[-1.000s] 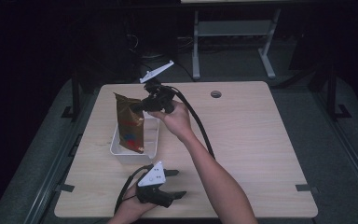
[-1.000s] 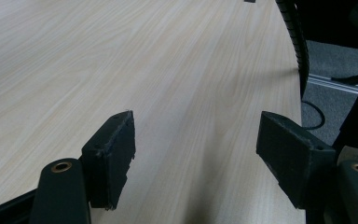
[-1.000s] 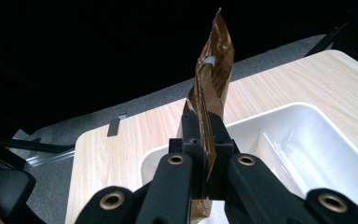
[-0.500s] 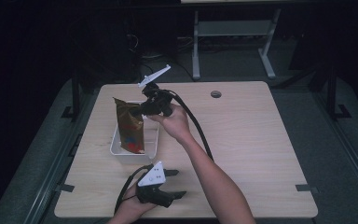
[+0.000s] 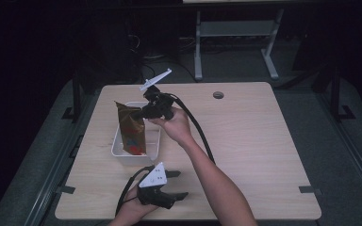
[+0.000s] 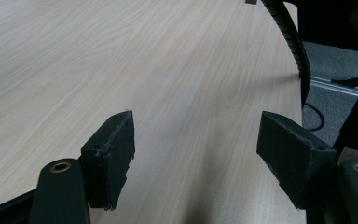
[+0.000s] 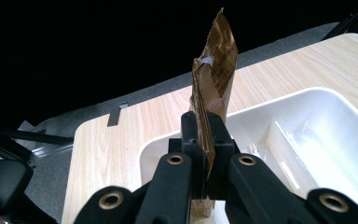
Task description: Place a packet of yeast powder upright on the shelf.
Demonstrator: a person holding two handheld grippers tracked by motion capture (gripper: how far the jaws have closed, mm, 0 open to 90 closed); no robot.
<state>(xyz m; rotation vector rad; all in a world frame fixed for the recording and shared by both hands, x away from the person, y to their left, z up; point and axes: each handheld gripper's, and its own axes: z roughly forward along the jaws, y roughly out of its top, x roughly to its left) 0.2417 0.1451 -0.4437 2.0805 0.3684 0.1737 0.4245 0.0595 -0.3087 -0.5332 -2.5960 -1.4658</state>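
A brown snack bag point(image 5: 131, 126) with a red print stands upright in a white tray point(image 5: 119, 153) at the table's left. My right gripper point(image 5: 147, 110) is shut on the bag's upper edge; in the right gripper view the crinkled bag top point(image 7: 216, 70) rises from between the closed jaws, over the tray point(image 7: 317, 140). My left gripper point(image 5: 178, 185) rests on the table near the front edge, held by a hand, open with nothing between its fingers point(image 6: 112, 154).
The wooden table point(image 5: 254, 141) has a round cable hole point(image 5: 218, 95) at the back. The right gripper's black cable point(image 5: 199, 132) trails along the forearm. A metal stand point(image 5: 235, 33) sits on the dark floor behind the table.
The right gripper and the bag have shifted slightly back and up over the tray. The left gripper has stayed put.
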